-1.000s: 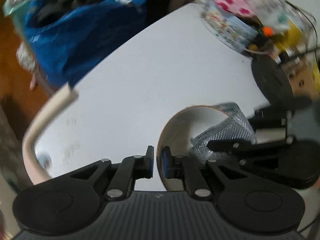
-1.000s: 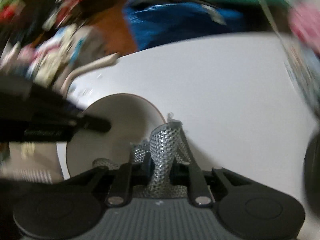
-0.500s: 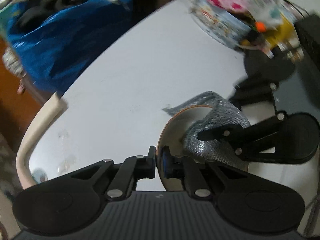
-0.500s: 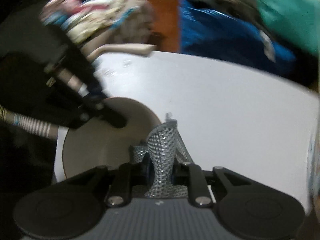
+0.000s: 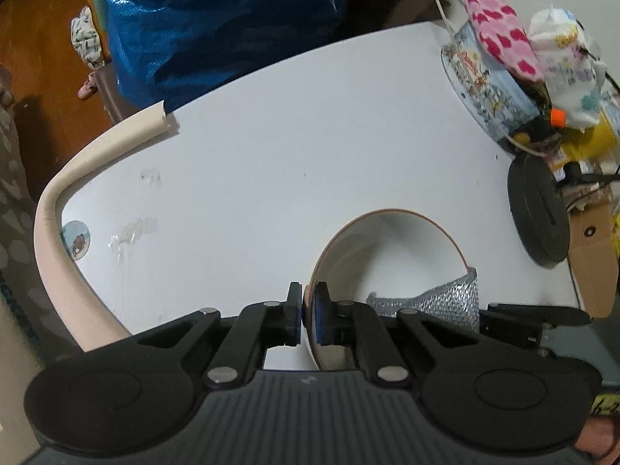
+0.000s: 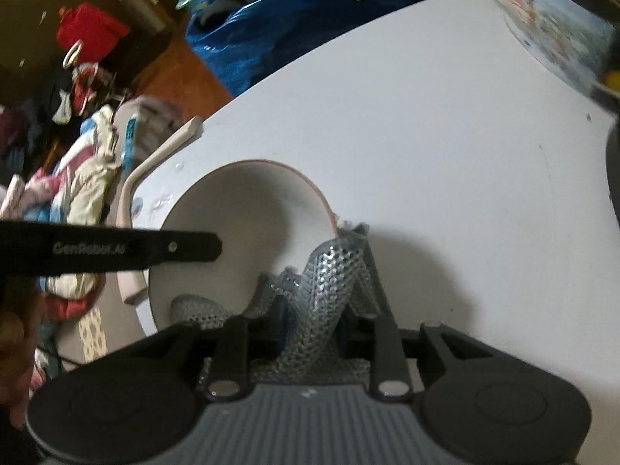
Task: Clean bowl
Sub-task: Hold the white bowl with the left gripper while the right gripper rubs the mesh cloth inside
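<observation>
The bowl (image 5: 391,255) stands on the white table (image 5: 310,124), its near rim clamped between the clenched jaws of the left gripper (image 5: 308,316); it is judged rigid, smooth, breakable and slippery if wet, so the rim is the natural hold. The right gripper (image 6: 310,325) has its jaws opening around the soft, limp silver mesh scouring cloth (image 6: 329,283) draped over the bowl's edge. The only legible writing is "GenRobot.AI" on the left gripper's finger in the right wrist view.

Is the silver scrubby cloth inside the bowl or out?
Partly in: the silver mesh cloth drapes over the bowl rim, one end inside.
</observation>
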Motion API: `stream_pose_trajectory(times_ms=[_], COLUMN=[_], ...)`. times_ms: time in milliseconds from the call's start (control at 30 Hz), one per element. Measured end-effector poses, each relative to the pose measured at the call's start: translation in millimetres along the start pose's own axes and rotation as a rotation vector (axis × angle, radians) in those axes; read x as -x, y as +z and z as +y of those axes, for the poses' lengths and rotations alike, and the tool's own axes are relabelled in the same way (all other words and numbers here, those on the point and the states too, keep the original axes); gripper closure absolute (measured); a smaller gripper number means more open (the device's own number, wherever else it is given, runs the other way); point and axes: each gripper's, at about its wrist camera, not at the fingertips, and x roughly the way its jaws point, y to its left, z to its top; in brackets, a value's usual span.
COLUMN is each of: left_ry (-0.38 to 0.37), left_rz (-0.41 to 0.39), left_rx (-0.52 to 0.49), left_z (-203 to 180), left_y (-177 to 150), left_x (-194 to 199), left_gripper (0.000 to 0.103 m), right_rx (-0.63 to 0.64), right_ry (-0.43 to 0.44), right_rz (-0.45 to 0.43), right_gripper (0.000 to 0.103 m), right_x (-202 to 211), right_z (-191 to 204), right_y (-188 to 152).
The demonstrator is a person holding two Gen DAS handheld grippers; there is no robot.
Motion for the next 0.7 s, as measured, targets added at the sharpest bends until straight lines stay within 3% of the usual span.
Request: stream_pose_trajectory(times_ms=[100, 367, 500, 600, 700], left_ry=[0.002, 0.004, -0.005, -0.016, -0.035], left_rz=[0.024, 0.07, 0.085, 0.072, 0.056], left_rx=[-0.092, -0.451, -0.624, -0.686, -0.622], left_z=[-6.5, -34.0, -46.8, -48.6, -40.4], left_y=[1.4, 17.8, 19.8, 17.5, 16.7], left_x=[-0.5, -9.7, -12.9, -11.9, -10.6], left_gripper=[0.096, 0.092, 0.092, 0.095, 0.096], right_rx=[0.113, 0.728, 0.948, 0.967, 0.842], right_ry=[0.014, 0.022, 0.055, 0.066, 0.065], right_rz=[0.04, 0.226, 0.285, 0.3, 0.285], right_gripper=[0.082, 0.084, 0.082, 0.083, 0.082], right_x=[3.0, -7.2, -15.0, -21.0, -23.5], right_z=[-0.8, 27.1, 42.6, 45.2, 36.1], right_y=[9.4, 48.7, 55.8, 62.4, 69.1])
